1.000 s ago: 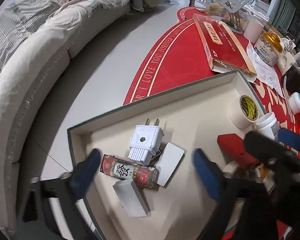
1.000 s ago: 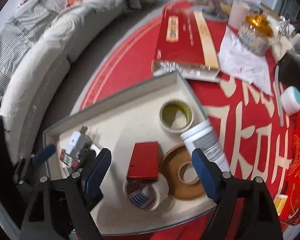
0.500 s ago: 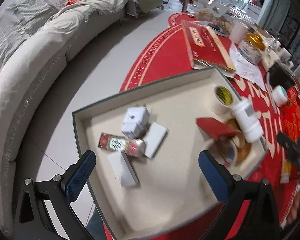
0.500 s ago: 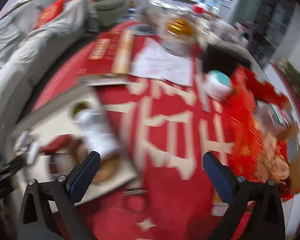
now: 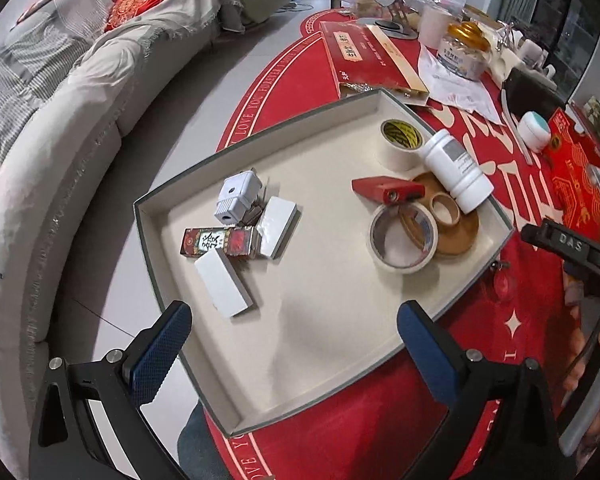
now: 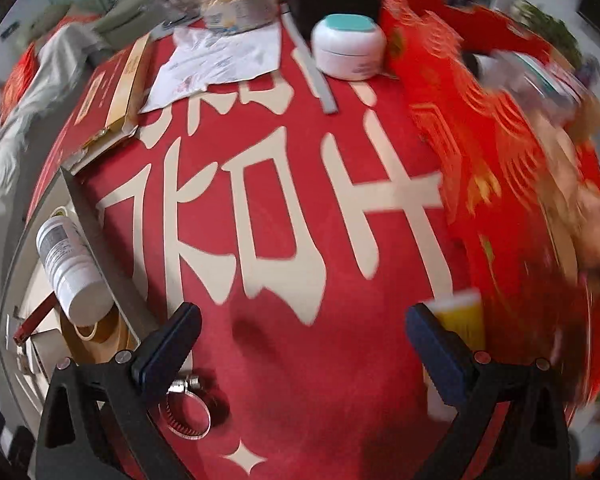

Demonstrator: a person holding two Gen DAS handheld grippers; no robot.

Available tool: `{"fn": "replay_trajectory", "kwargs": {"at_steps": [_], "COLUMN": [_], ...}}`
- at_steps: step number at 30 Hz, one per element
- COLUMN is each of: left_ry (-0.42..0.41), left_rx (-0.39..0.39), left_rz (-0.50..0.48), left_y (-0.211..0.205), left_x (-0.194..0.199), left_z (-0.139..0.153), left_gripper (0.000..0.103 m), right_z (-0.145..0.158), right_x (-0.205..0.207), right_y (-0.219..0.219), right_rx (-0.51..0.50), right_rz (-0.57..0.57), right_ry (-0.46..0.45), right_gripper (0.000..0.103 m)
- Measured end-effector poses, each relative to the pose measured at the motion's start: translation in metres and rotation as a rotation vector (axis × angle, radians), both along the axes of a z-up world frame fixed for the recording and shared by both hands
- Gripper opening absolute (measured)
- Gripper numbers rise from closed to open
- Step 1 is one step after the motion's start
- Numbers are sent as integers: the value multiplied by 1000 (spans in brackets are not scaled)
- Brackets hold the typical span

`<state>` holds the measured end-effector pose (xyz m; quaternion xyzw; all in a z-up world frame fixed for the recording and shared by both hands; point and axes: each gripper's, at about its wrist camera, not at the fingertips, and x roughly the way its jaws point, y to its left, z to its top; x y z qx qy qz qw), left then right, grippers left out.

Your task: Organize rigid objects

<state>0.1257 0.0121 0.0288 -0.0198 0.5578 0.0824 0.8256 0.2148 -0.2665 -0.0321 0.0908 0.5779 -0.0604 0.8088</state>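
Note:
A shallow cream tray (image 5: 172,200) with a grey rim lies on the red tablecloth. In it are a white plug adapter (image 5: 236,196), a red printed box (image 5: 220,242), two white blocks (image 5: 224,284), a red case (image 5: 384,190), several tape rolls (image 5: 404,236) and a white bottle (image 5: 456,172) lying on its side. My left gripper (image 5: 290,320) hangs open over the tray's near edge, holding nothing. My right gripper (image 6: 302,320) is open and empty above bare cloth to the right of the tray. A metal hose clamp (image 6: 184,412) lies by its left finger and a yellow-capped item (image 6: 464,316) by its right finger.
A white jar with a teal lid (image 6: 348,50), a grey strip (image 6: 320,84), papers (image 6: 220,60), a long red box (image 5: 372,60) and a gold-lidded jar (image 5: 462,50) sit farther back. Red gift packaging (image 6: 480,120) fills the right side. A sofa (image 5: 60,120) stands to the left of the table.
My right gripper left the tray, swung right over the red cloth and opened wider. My left gripper drew back from the tray's contents, so the whole tray now shows.

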Motion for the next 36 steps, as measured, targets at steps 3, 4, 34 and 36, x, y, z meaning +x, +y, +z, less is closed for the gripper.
{"fn": "replay_trajectory", "kwargs": {"at_steps": [3,4,34,36], "left_ry": [0,1,33,39], "left_rx": [7,12,4,-6], "left_rz": [-5,-6,-79,-87], "left_y": [0,0,-20,-24], "left_x": [-5,-7,-40,-45], "left_z": [1,1,-1,-3], "left_gripper": [103,103,103,103], "right_z": [0,4,3,16], "right_x": [-24,-33,-119,-126], "right_y": [-2,-3,-45,-42], "right_rx": [27,31,83,59], "right_rz": [-52,-68,-281,-192], "right_ry": [3,-17,78,19], "right_gripper": [103,103,103,103]}}
